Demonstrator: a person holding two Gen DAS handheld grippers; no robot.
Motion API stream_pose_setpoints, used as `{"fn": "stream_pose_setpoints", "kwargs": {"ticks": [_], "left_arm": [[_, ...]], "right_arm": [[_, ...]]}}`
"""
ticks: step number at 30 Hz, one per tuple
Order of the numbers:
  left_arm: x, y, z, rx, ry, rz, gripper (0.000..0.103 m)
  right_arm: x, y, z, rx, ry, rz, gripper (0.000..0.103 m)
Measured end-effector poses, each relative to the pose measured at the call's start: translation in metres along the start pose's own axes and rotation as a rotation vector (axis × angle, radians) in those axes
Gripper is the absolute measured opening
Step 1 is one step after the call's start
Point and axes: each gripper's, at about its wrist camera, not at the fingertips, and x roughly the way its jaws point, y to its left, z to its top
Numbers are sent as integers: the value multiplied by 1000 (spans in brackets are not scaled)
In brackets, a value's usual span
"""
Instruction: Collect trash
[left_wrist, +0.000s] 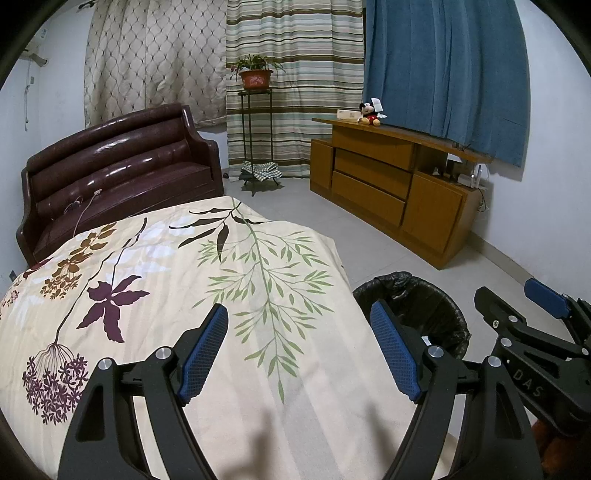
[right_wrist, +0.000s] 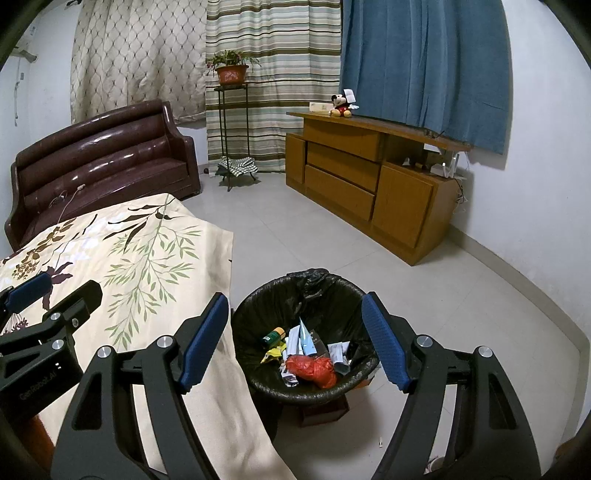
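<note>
A round bin with a black liner (right_wrist: 258, 310) stands on the floor beside the bed. Inside lie a red plastic bag (right_wrist: 314, 369), a small green bottle (right_wrist: 273, 336), a yellow wrapper (right_wrist: 272, 355) and several paper packets (right_wrist: 303, 338). My right gripper (right_wrist: 295, 339) hangs open above the bin, nothing between its blue pads (right_wrist: 205, 339). My left gripper (left_wrist: 299, 350) stands open over the floral bedspread (left_wrist: 166, 277), holding nothing. The bin (left_wrist: 436, 299) shows at the right in the left wrist view, partly hidden behind a finger. Each gripper appears at the edge of the other's view.
A dark brown leather sofa (right_wrist: 103, 158) stands beyond the bed. A wooden cabinet (right_wrist: 369, 184) with a plush toy (right_wrist: 341, 105) lines the right wall. A plant stand (right_wrist: 232, 129) with a potted plant is by the curtains. Grey tiled floor (right_wrist: 295, 236) lies between them.
</note>
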Motion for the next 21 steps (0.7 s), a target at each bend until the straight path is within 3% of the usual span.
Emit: {"fn": "stream_pose_setpoints", "kwargs": {"ticks": [21], "left_arm": [[-1, -2, -1, 7, -4, -1, 77]], "right_arm": [[1, 1, -1, -1, 0, -1, 73]]}}
